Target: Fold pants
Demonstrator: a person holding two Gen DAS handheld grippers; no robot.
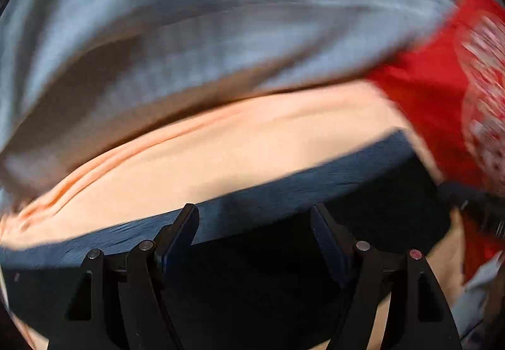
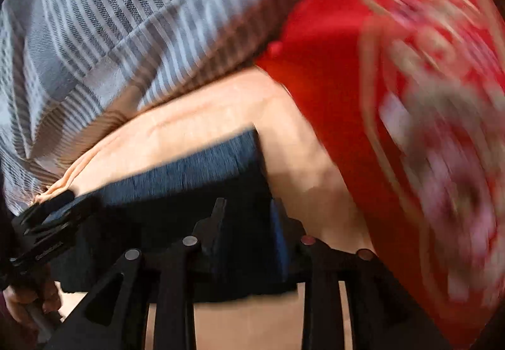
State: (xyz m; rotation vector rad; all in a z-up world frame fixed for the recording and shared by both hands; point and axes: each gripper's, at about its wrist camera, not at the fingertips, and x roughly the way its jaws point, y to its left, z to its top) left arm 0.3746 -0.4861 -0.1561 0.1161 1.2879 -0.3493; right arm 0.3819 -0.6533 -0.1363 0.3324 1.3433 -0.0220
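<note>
Dark pants (image 1: 284,192) folded flat on peach cloth (image 1: 221,148), low centre in both views. Left gripper (image 1: 254,217) fingers apart over the pants' edge; right gripper (image 2: 247,211) fingers apart likewise, astride the corner. Striped fabric (image 2: 110,18) at 11 o'clock, red cloth (image 2: 394,97) at 2.

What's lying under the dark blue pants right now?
The dark blue pants lie on a peach cloth, which shows beyond their far edge and at the right side in the right wrist view. A grey striped fabric and red patterned cloth lie beyond. Whatever is directly beneath the pants is covered.
</note>
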